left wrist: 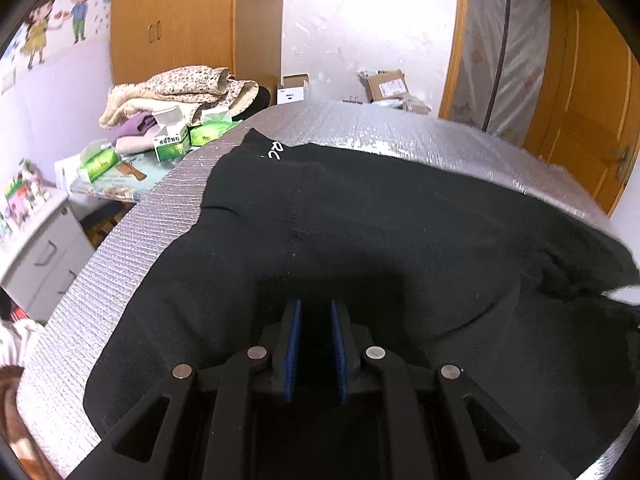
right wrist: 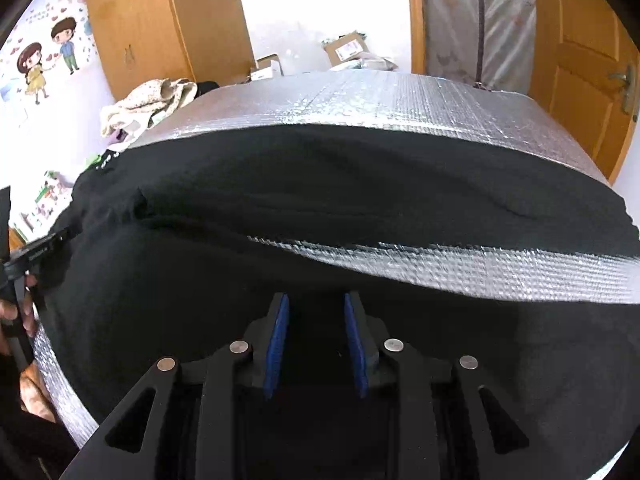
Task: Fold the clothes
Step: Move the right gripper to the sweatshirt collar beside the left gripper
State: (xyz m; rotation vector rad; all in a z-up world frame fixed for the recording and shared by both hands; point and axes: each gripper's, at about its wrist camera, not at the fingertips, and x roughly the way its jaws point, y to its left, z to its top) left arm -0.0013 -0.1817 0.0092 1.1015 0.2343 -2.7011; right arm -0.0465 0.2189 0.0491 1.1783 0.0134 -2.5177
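A black garment (left wrist: pixel 400 240) lies spread on a silver quilted mat (left wrist: pixel 380 128), with white lettering (left wrist: pixel 276 150) near its far left corner. My left gripper (left wrist: pixel 315 304) hovers low over the cloth, its blue pads a narrow gap apart and pressing on nothing. In the right wrist view the same garment (right wrist: pixel 320 184) spans the mat (right wrist: pixel 400 96), and a strip of bare mat (right wrist: pixel 480 268) shows between its far and near parts. My right gripper (right wrist: pixel 316 296) stands open wider, just above the near black cloth. Whether cloth lies inside either gap I cannot tell.
Left of the mat are a heap of patterned clothes (left wrist: pixel 180 88), green boxes (left wrist: pixel 172 144) and a white drawer cabinet (left wrist: pixel 40 248). A wooden wardrobe (left wrist: pixel 180 12), cardboard boxes (left wrist: pixel 388 84) and a door (left wrist: pixel 592 120) stand behind. A hand (right wrist: pixel 20 320) shows at the left edge.
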